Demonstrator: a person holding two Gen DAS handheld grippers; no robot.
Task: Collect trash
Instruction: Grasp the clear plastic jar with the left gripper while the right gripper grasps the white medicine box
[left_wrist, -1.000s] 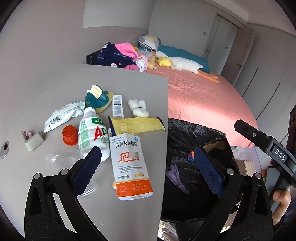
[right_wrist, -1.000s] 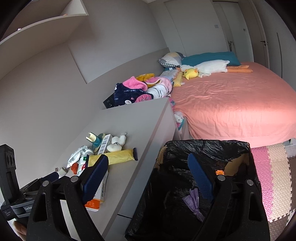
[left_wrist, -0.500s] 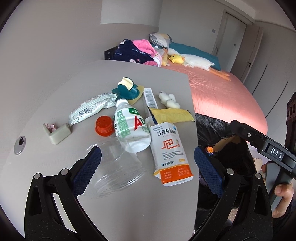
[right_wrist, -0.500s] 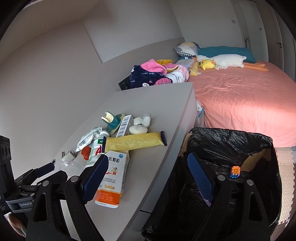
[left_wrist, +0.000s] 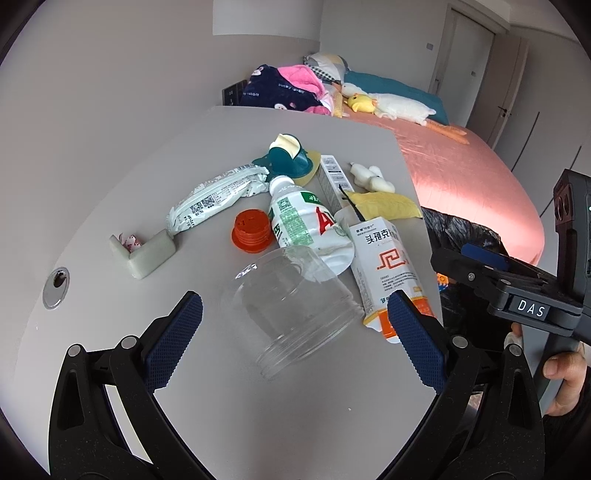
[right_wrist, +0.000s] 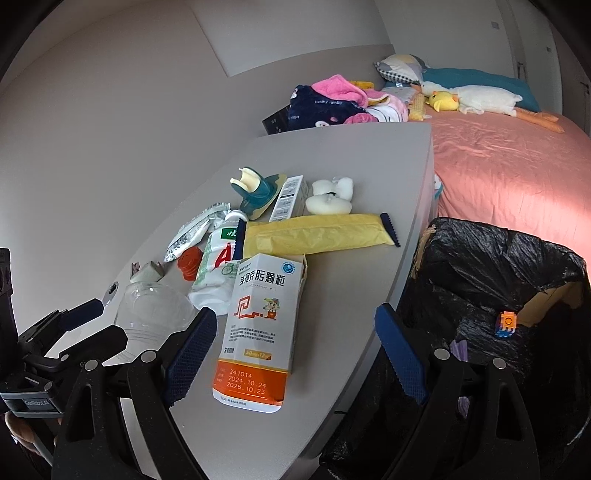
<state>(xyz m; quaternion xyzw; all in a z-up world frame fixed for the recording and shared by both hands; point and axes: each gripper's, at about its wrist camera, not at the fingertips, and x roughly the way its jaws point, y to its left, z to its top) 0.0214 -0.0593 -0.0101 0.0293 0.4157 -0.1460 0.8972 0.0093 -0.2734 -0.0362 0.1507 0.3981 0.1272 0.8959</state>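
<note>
Trash lies in a cluster on the grey desk (left_wrist: 258, 413). A clear plastic jar (left_wrist: 291, 310) lies on its side just ahead of my left gripper (left_wrist: 293, 343), which is open and not touching it. Beyond the jar are a white bottle (left_wrist: 306, 225), an orange cap (left_wrist: 251, 236), a silvery wrapper (left_wrist: 214, 199) and a yellow wrapper (left_wrist: 380, 205). My right gripper (right_wrist: 295, 352) is open above the desk's near edge, and a white and orange medicine box (right_wrist: 258, 325) shows between its fingers, untouched. A black-lined trash bin (right_wrist: 498, 266) stands right of the desk.
A grey corner guard (left_wrist: 144, 251), a teal holder (left_wrist: 290, 158), a slim white box (right_wrist: 290, 197) and white plush bits (right_wrist: 330, 195) also lie on the desk. A pile of clothes (left_wrist: 284, 88) sits at its far end. A pink bed (right_wrist: 517, 166) lies beyond the bin.
Both grippers have swung left from the bin toward the desk and dropped closer. The jar now sits ahead of the left fingers, the medicine box between the right ones. Both stay open.
</note>
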